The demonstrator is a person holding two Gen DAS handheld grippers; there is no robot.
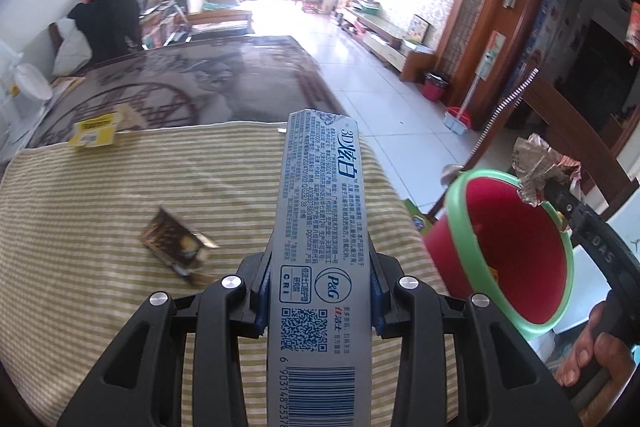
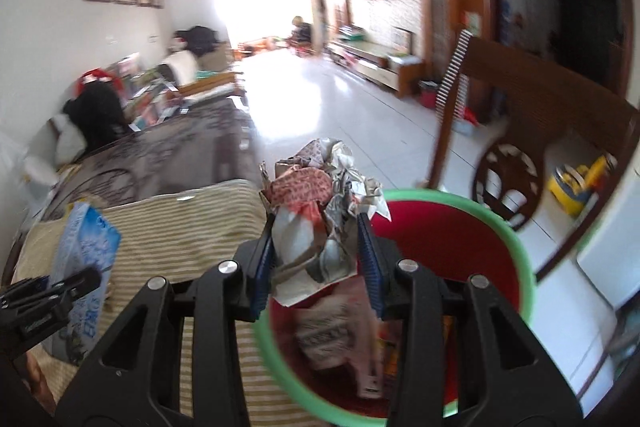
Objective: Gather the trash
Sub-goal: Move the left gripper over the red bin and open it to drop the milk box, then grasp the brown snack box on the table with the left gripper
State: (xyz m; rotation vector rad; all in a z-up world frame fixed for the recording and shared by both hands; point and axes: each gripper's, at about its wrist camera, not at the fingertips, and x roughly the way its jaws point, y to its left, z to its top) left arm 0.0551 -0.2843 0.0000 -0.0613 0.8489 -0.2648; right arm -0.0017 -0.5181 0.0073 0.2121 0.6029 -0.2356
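Our right hand-held gripper (image 2: pixel 316 247) is clamped on crumpled wrappers (image 2: pixel 324 187) above the red bin (image 2: pixel 516 251), poised to drop them; our left hand-held gripper (image 1: pixel 318 267) clamps a toothpaste box (image 1: pixel 320 195) over the striped worktop (image 1: pixel 100 207).

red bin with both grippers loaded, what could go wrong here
The crumpled paper wad sits by the green rim of the red bin, so it may drop outside if released early. The long toothpaste box in the left gripper could knock that rim or the right gripper.
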